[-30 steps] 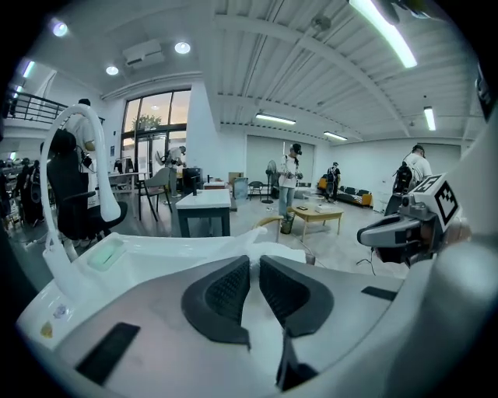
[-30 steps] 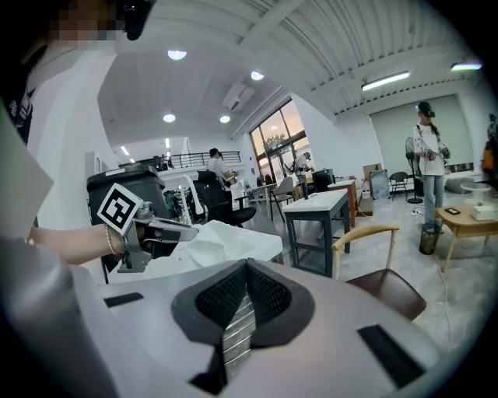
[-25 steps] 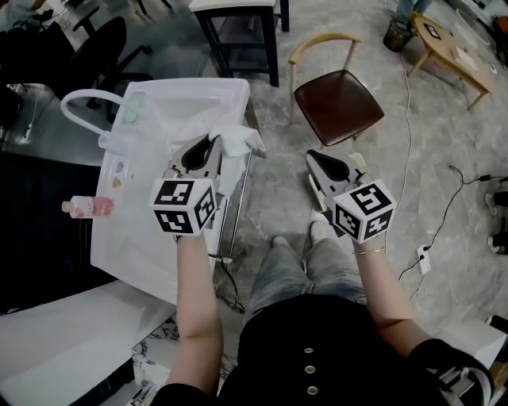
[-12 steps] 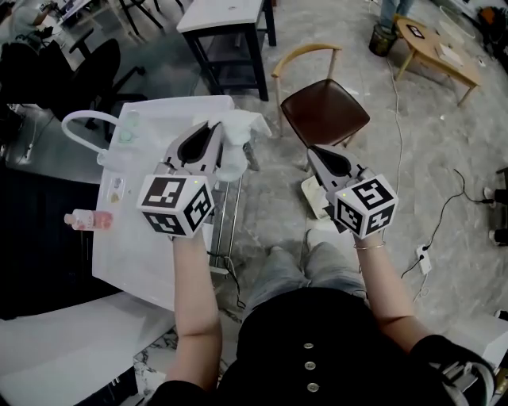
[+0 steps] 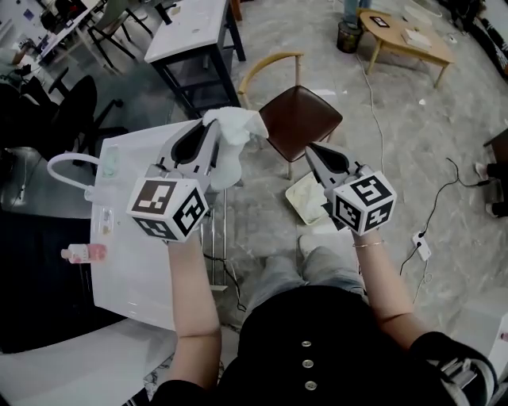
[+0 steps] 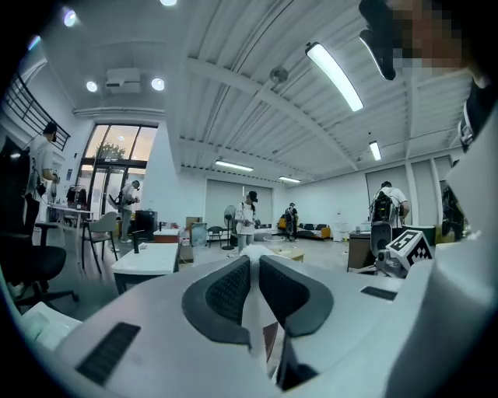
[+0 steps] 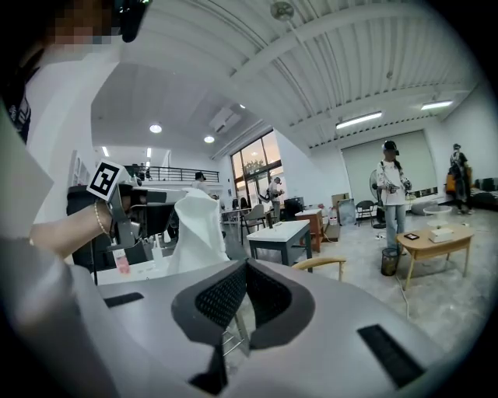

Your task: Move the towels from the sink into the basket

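Note:
In the head view my left gripper (image 5: 213, 128) is shut on a white towel (image 5: 232, 131), which hangs in the air past the right edge of the white sink (image 5: 131, 246). The left gripper view shows a strip of that towel (image 6: 250, 305) pinched between the dark pads (image 6: 226, 291). My right gripper (image 5: 312, 151) is shut with nothing in it, to the right of the towel. From the right gripper (image 7: 245, 268) view the towel (image 7: 194, 229) hangs at the left. A pale basket (image 5: 302, 198) lies on the floor below, partly hidden by the right gripper.
A brown chair (image 5: 295, 117) with a wooden frame stands just beyond both grippers. A curved tap (image 5: 67, 162) and a pink bottle (image 5: 83, 254) are at the sink's left. A dark-framed table (image 5: 194, 24) and a low wooden table (image 5: 405, 36) stand farther off; cables (image 5: 417, 246) lie at right.
Both grippers have risen and moved away from the sink toward the chair. The towel went with the left gripper, from over the sink's rim to beyond its edge.

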Tool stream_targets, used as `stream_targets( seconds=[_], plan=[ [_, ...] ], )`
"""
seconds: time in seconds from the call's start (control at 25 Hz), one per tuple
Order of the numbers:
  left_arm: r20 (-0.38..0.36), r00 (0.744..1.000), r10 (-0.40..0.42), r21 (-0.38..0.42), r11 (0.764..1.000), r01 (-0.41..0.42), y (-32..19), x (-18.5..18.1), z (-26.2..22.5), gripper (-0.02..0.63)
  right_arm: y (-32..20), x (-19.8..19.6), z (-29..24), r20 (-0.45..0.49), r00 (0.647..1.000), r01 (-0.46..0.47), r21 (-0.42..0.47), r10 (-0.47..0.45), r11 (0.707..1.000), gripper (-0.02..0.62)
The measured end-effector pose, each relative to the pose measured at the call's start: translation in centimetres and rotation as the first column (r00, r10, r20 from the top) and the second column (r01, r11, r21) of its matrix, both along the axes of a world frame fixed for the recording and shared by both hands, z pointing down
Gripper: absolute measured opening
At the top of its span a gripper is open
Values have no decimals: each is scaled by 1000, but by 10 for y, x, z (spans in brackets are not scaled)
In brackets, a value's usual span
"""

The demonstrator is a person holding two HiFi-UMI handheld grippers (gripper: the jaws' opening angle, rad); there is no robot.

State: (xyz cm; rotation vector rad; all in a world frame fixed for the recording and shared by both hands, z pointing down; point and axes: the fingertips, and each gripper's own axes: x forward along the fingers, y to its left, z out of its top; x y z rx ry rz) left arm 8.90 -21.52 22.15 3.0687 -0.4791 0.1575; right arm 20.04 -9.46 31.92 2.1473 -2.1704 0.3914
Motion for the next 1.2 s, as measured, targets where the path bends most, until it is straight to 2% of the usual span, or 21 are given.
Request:
stream_targets(
  seconds=[0.52, 1.0, 1.2],
  plan=[
    [-34, 984, 174, -27, 984, -175, 44, 89, -2, 41, 43, 66, -12, -3, 989, -150, 32, 150, 988, 2],
    [-47, 952, 303, -105, 946, -306, 86, 147, 17, 41, 67, 101, -16, 10, 974, -225, 38, 225, 974, 2],
    [-57, 933, 356, -136, 923, -361, 105, 171, 24, 41, 78, 116, -15, 11, 966, -258, 36, 257, 966, 2]
  ],
)
